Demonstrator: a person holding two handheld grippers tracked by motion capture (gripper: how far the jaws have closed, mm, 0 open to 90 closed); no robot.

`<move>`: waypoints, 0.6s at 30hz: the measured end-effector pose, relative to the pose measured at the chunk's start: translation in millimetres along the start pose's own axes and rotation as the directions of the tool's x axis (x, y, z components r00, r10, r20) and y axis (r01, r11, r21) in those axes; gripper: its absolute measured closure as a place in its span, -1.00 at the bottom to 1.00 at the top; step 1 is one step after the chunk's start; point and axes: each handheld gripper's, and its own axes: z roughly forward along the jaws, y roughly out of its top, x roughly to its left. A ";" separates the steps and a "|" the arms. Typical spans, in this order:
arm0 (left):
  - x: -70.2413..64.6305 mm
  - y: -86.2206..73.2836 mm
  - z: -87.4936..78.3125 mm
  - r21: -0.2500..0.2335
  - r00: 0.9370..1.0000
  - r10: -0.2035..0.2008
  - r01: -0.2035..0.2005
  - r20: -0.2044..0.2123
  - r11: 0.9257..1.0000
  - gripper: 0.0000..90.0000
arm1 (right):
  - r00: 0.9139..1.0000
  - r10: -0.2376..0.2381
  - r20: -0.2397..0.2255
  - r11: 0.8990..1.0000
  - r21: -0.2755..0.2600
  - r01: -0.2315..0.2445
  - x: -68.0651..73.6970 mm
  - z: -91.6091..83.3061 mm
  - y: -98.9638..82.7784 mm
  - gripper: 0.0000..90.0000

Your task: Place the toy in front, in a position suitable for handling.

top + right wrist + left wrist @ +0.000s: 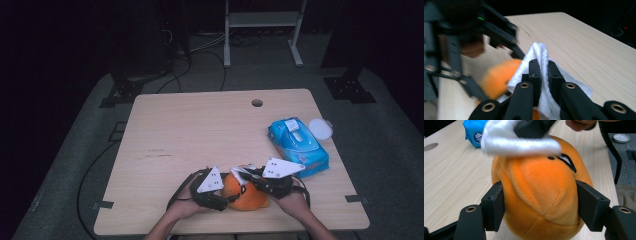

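Light wood table point(200, 130), round hole point(257, 103) at 12 o'clock. Orange plush toy point(245, 196) at 6; blue wipes pack point(297, 146) at 3, white lid point(320, 129) just beside.

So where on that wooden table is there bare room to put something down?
The left half and the far middle of the light wooden table are bare, up to the round hole. The near edge is crowded by the orange plush toy and both grippers; the right side holds the blue wipes pack.

Left gripper point(227, 199) at near-centre, jaws pressed against both sides of the orange plush toy point(541, 200); right gripper point(543, 67) just right, jaws clamped on a white wipe point(541, 53).
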 end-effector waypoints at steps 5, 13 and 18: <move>-2.1 0.6 0.5 -0.009 0.999 0.035 -0.035 -0.001 0.999 -0.32 | 0.999 0.023 0.036 1.000 0.019 -0.024 -8.8 -12.1 -8.8 0.87; -10.1 2.6 0.7 0.014 0.993 0.114 -0.114 -0.020 0.993 -0.32 | 0.999 0.001 -0.050 1.000 -0.001 -0.001 12.6 2.7 9.1 0.87; -7.3 -2.7 -0.9 0.006 0.996 0.090 -0.090 -0.006 0.996 -0.32 | 1.000 0.015 0.006 0.999 0.040 -0.015 -3.3 4.1 5.3 0.87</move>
